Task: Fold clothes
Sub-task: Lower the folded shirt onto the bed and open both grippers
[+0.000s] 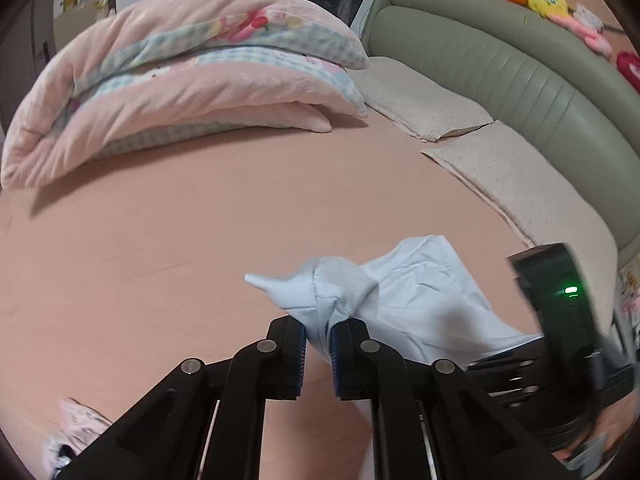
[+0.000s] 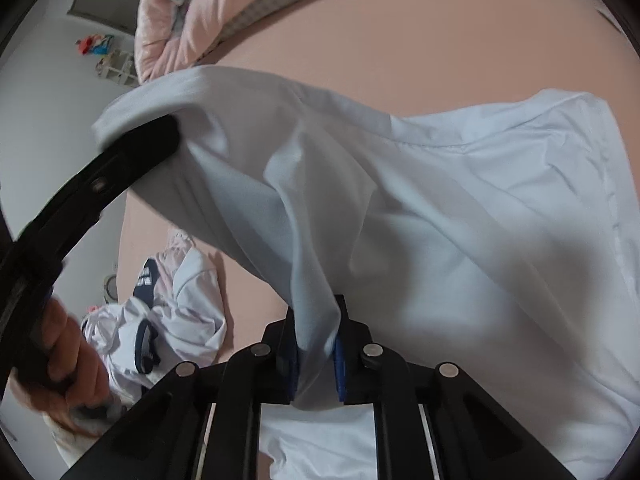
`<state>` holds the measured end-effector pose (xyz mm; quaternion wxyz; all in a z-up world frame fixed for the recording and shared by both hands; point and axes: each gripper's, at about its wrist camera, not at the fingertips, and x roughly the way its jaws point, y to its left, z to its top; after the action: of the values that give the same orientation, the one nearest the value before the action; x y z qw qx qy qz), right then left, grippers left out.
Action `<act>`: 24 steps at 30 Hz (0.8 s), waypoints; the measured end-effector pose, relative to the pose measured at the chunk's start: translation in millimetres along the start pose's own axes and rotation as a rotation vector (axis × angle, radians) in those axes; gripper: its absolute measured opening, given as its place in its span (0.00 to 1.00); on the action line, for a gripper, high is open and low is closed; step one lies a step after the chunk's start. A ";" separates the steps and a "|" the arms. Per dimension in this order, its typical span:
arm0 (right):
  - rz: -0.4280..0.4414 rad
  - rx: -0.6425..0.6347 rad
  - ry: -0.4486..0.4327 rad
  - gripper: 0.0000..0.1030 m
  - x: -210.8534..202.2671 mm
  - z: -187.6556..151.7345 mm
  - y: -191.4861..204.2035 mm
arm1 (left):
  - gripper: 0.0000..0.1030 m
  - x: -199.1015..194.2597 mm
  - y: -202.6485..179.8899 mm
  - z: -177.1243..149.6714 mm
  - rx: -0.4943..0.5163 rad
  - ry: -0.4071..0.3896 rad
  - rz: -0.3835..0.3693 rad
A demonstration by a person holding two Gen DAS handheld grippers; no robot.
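Observation:
A pale blue garment (image 2: 460, 220) lies partly lifted over the pink bed sheet (image 2: 420, 40). My right gripper (image 2: 316, 344) is shut on a bunched fold of it at the lower middle of the right wrist view. My left gripper (image 1: 319, 332) is shut on another bunched edge of the same garment (image 1: 420, 292), whose cloth sticks up between the blue pads. In the right wrist view the left gripper (image 2: 132, 136) shows at the left, pinching the garment's far edge, with a hand (image 2: 72, 360) on its handle. The right gripper's body (image 1: 560, 320) shows at the right of the left wrist view.
A folded pink quilt (image 1: 180, 80) lies at the back of the bed (image 1: 160, 248). Two beige pillows (image 1: 500, 168) rest against the grey-green padded headboard (image 1: 520, 72), with plush toys (image 1: 540, 0) on top. A heap of white and navy clothes (image 2: 168, 320) sits at the bed's left edge.

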<state>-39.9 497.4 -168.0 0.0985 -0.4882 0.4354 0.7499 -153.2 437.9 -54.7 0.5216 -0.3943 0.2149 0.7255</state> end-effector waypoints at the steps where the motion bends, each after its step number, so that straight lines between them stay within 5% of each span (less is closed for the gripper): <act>1: -0.003 -0.010 0.001 0.10 -1.3 0.5 3.2 | 0.08 -0.2 1.9 1.6 0.002 0.003 -0.001; 6: -0.028 -0.076 0.020 0.10 -0.4 1.8 20.1 | 0.10 4.4 5.0 8.3 0.021 0.021 0.012; 12: -0.055 -0.053 0.066 0.11 12.0 0.1 21.4 | 0.15 17.5 13.0 11.6 -0.079 0.075 -0.007; 14: -0.036 -0.041 0.055 0.11 8.0 0.1 18.6 | 0.25 18.4 20.2 13.6 -0.142 0.082 -0.013; 16: -0.038 -0.026 0.059 0.11 7.5 0.4 16.7 | 0.70 19.1 27.6 15.4 -0.199 0.086 -0.003; 17: -0.041 -0.018 0.062 0.11 7.6 0.5 15.7 | 0.78 17.0 31.4 15.7 -0.225 0.075 0.014; 20: -0.047 0.005 0.070 0.13 7.6 1.0 13.0 | 0.82 5.4 45.7 13.9 -0.327 0.025 -0.011; 21: -0.049 0.013 0.073 0.16 7.7 1.2 12.1 | 0.82 1.9 50.8 13.0 -0.363 0.011 -0.031; 24: 0.001 0.039 0.039 0.54 -1.3 2.9 10.4 | 0.82 -4.7 62.1 9.1 -0.436 -0.003 -0.077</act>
<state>-47.0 493.6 -160.7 0.0993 -0.5008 0.4522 0.7314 -213.1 419.2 -51.7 0.4517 -0.5047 0.0368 0.7348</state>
